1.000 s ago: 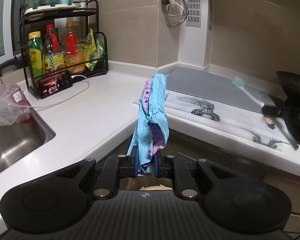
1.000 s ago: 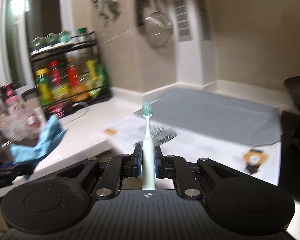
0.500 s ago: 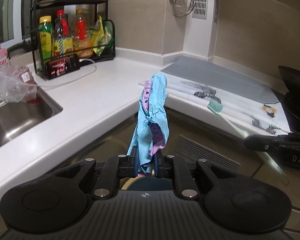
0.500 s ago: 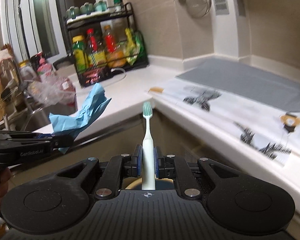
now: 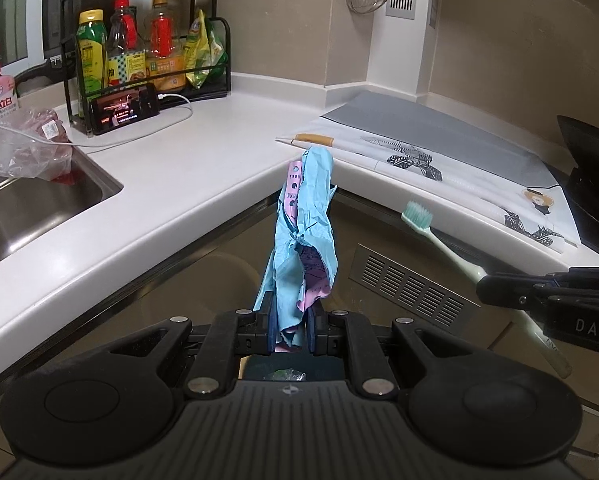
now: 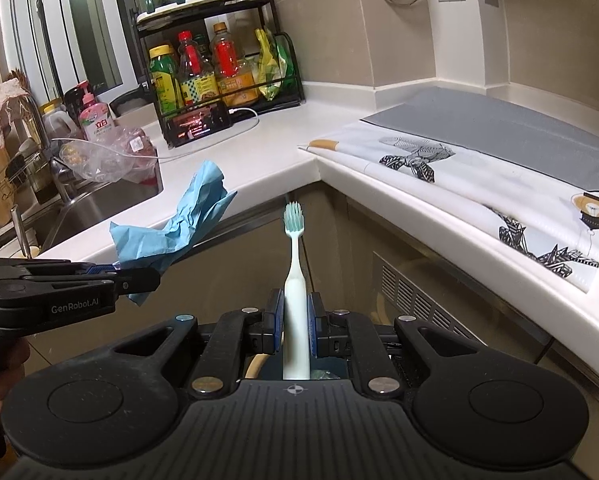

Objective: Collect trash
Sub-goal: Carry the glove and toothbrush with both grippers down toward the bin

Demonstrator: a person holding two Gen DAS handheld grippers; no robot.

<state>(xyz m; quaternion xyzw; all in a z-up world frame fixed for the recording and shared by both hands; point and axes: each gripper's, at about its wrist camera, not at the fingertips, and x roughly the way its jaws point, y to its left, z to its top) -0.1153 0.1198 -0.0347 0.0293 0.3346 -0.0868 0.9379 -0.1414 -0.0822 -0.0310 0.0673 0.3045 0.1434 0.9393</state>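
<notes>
My left gripper [image 5: 292, 330] is shut on a crumpled blue and pink paper wrapper [image 5: 305, 236] that stands up from its jaws, in front of the counter's inner corner. In the right wrist view the same wrapper [image 6: 179, 220] sticks out of the left gripper [image 6: 139, 278] at the left. My right gripper [image 6: 295, 330] is shut on the handle of a pale green toothbrush [image 6: 295, 272], bristles up. The left wrist view shows that toothbrush [image 5: 439, 240] slanting out of the right gripper [image 5: 487, 284] at the right. Below both grippers a dark bin opening [image 5: 287, 372] shows a little trash.
A white L-shaped counter [image 5: 187, 168] wraps the corner, with a steel sink [image 5: 27, 208] and a clear plastic bag [image 5: 15, 148] at the left. A black rack of bottles [image 5: 147, 52] and a phone [image 5: 123, 108] stand at the back. A printed mat [image 5: 439, 168] covers the right counter; a vent grille [image 5: 411, 284] is below.
Both grippers have come back off the counter and sunk in front of the cabinet corner. The counter edge now lies farther off, and each still grips its item.
</notes>
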